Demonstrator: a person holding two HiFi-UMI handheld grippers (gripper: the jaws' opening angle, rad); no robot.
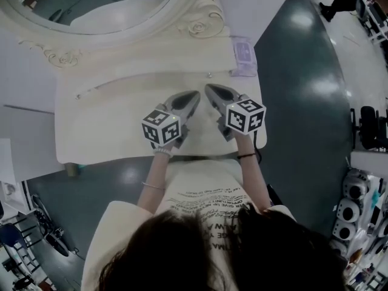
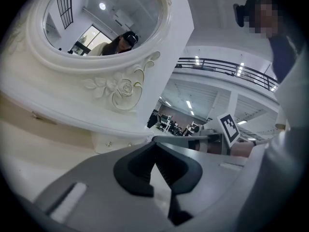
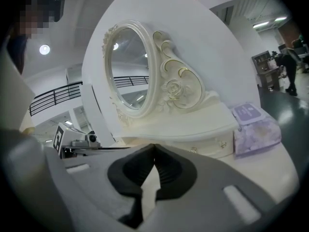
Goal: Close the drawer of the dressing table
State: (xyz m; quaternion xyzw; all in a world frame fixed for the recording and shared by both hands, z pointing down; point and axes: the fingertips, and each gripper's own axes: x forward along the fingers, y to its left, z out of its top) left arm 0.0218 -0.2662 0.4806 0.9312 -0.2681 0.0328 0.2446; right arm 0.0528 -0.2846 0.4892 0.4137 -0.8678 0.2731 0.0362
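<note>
Dressing table top (image 1: 115, 123) with purple pack (image 1: 244, 57)

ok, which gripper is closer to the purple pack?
The right gripper. The purple pack lies just beyond it at the back right corner of the dressing table, while the left gripper is farther left.

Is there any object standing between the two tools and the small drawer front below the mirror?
Nothing visible does. Only bare tabletop lies between the left tool, the right tool and the drawer front. The purple pack sits at the table's right end, off to the side.
</note>
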